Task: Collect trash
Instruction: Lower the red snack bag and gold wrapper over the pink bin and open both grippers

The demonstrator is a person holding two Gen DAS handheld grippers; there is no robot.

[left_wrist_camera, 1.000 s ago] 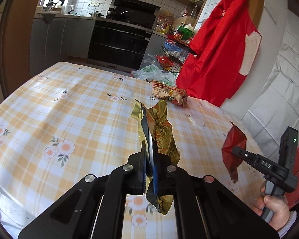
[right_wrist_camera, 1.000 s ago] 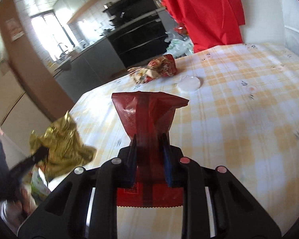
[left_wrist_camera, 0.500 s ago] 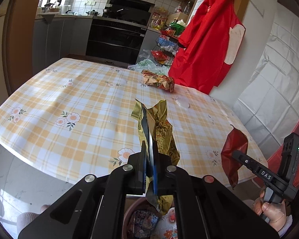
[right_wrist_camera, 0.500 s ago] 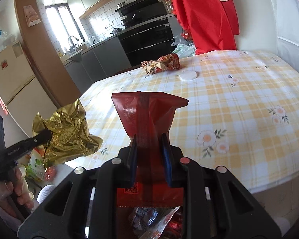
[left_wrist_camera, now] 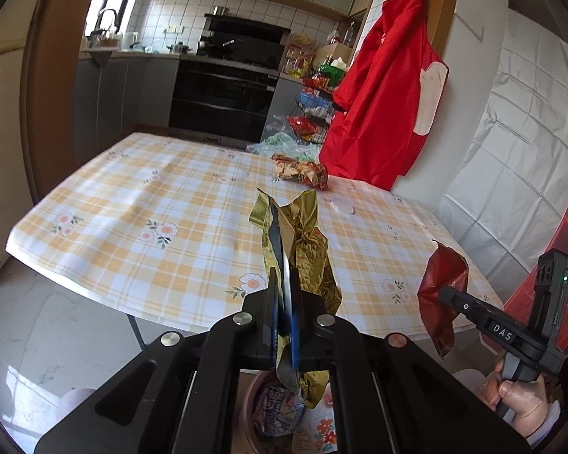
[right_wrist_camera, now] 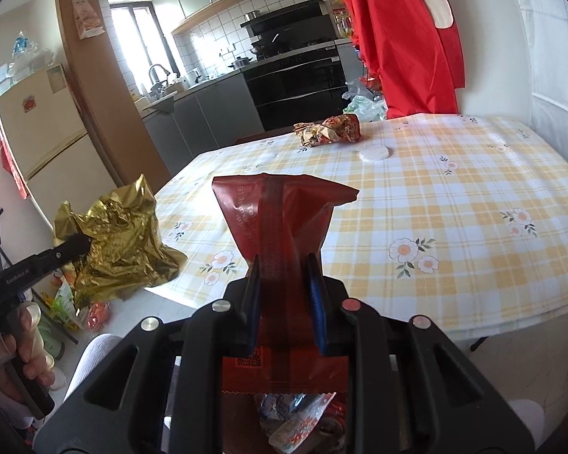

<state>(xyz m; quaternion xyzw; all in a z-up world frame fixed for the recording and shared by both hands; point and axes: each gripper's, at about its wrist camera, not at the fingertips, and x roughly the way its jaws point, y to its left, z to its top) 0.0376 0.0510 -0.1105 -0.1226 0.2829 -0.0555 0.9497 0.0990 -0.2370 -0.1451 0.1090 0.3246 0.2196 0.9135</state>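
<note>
Pink bin [left_wrist_camera: 252,397] below table's near edge holds printed wrappers. Left gripper [left_wrist_camera: 283,295] jaws pinched tight on gold foil wrapper [left_wrist_camera: 306,242], right gripper [right_wrist_camera: 286,280] jaws clamped on red wrapper [right_wrist_camera: 280,212]; both held off the table [right_wrist_camera: 473,196] edge, above the bin. Crumpled wrapper [right_wrist_camera: 329,130] & white lid [right_wrist_camera: 374,152] near far edge.

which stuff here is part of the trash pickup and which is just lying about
Part of the job:
gold wrapper in left gripper
red wrapper in right gripper
crumpled wrapper on table
white lid
trash bin

Just lying about:
red apron
oven
fridge
</note>
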